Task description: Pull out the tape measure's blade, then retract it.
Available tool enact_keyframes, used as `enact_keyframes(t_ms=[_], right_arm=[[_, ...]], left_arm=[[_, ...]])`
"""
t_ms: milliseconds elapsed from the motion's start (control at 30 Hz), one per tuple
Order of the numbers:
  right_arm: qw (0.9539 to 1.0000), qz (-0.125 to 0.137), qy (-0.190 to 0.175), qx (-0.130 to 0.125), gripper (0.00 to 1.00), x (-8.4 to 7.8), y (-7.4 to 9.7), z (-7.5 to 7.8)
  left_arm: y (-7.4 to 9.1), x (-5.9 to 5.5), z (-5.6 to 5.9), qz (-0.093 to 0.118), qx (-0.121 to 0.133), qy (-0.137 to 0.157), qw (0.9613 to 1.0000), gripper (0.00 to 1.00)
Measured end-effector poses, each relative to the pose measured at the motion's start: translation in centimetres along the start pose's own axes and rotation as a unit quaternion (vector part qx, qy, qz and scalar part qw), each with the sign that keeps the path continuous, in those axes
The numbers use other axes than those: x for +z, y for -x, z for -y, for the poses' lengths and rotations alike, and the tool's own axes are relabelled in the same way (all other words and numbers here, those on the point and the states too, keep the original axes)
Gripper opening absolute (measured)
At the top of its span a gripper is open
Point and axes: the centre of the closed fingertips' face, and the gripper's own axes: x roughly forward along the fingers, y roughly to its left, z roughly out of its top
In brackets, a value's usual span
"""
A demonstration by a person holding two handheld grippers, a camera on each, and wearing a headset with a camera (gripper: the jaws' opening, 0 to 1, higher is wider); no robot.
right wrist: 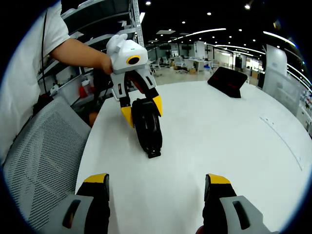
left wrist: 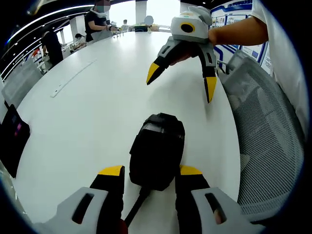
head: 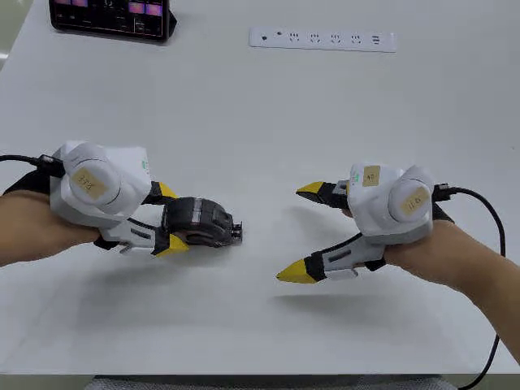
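Left-hand tongs (head: 171, 218), held close to the lens at the near left of a white worktop (head: 244, 114), clamp their yellow-tipped jaws on either side of a black tape measure (head: 201, 222). The case stands on edge, low against the surface. Its blade is wound in, and the small metal end hook (head: 237, 232) sits at the case mouth, pointing toward the other hand. In the left gripper view a thin black strap (left wrist: 135, 210) trails from the back of the case between the jaws. Well apart to the right, the right-hand tongs (head: 301, 231) hang just above the worktop with jaws spread wide and nothing between them, their tips aimed at the tape measure. A black cable (head: 487, 219) runs from that tool past the person's forearm. At the far edge of the worktop lie a dark tablet (head: 110, 16), at left, and a white power strip (head: 322, 38), at centre right. A grey mesh chair (left wrist: 258, 146) stands beside the worktop in the left gripper view.
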Motion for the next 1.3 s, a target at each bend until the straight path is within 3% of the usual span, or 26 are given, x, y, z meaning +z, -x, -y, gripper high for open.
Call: enact_keyframes(t_ms=[533,633,700,1300], right_arm=[[0.9999,0.008,0.003,0.006,0.76,0.5,-0.9,-0.1],[0.9999,0.006,0.010,0.005,0.72,0.5,-1.1,0.0],[0.9998,0.019,-0.006,0.007,0.70,0.9,-1.3,0.1],[0.9991,0.029,0.030,0.011,0.44,1.1,-3.7,0.2]], left_arm=[[-0.4,-0.1,0.2,-0.003,0.000,-0.001,1.0000,0.29],[-0.4,-0.2,0.2,-0.001,0.000,0.001,1.0000,0.29],[-0.4,-0.2,0.2,-0.002,0.000,0.001,1.0000,0.29],[-0.5,-0.2,0.1,-0.002,0.012,-0.003,0.9999,0.28]])
